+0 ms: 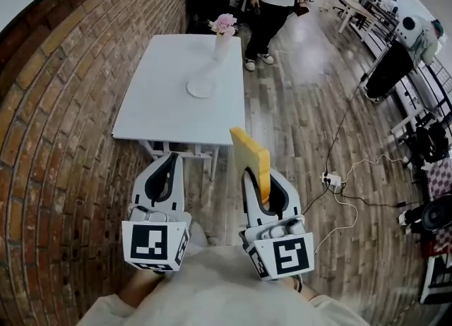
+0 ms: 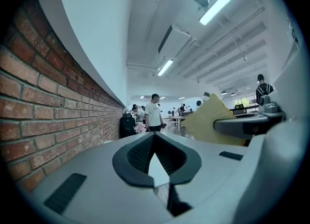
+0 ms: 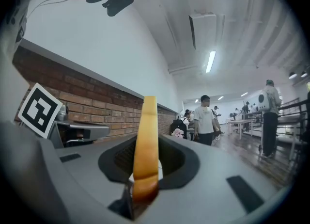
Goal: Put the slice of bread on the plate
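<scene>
One slice of bread [image 1: 251,155] stands upright, squeezed between the right gripper's [image 1: 263,178] jaws and poking out past them. Left gripper's [image 1: 170,161] jaws are together, holding nothing.

Plate [image 1: 201,88] on table [image 1: 159,106] (vase [image 1: 221,44] behind)

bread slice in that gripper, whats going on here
A person holds a gripper in each hand. The right gripper is shut on the bread slice, which stands on edge between its jaws. The left gripper is shut and empty. The plate sits on the white table ahead, near a vase of pink flowers, and the bread is not on it yet.
</scene>
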Tool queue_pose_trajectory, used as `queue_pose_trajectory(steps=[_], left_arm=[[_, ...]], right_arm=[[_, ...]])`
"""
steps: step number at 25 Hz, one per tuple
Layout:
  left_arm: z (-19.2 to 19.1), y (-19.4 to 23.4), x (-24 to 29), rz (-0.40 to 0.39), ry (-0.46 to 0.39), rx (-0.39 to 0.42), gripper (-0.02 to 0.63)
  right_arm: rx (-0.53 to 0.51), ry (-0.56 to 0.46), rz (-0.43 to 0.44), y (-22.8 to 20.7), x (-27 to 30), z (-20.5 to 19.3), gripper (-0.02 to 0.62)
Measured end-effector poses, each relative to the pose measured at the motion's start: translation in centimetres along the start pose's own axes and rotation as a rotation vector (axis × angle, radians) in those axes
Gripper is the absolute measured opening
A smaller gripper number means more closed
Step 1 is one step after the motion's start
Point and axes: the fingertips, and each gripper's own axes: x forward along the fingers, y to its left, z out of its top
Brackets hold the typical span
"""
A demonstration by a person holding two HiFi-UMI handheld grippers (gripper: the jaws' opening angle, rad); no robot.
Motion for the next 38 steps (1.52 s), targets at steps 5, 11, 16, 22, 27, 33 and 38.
queue_pose_trajectory(steps=[5, 11, 16, 22, 27, 33, 38], left_arm=[[-0.2, 0.3, 1.2, 0.007, 0.005, 0.003, 0.011], [-0.3, 1.1, 3.4, -0.001, 0.001, -0.001, 0.011], [-0.8, 2.6, 6.6, -0.021, -0.009, -0.004, 0.011], [-0.8, 5.5, 12.3, -0.047, -0.013, -0.025, 0.011], [-1.0, 8.3, 17.5, -0.067, 0.001, -0.029, 0.011], [-1.2, 11.2, 23.1, -0.092, 0.031, -0.036, 0.011], [-1.3, 13.1, 27.5, -0.121, 0.05, -0.04, 0.011]], right_arm=[[0.013, 0.005, 0.002, -0.9, 1.0, -0.5, 0.092], [0.012, -0.004, -0.003, -1.6, 3.0, -0.6, 0.092], [0.004, -0.004, -0.021, -2.5, 5.8, -1.0, 0.092], [-0.013, 0.003, -0.029, -3.5, 11.9, -1.0, 0.092], [-0.016, 0.015, -0.02, -4.1, 17.8, -1.4, 0.092], [-0.003, 0.048, -0.037, -5.5, 24.0, -1.8, 0.092], [0.005, 0.07, -0.049, -6.6, 28.7, -2.1, 0.092]])
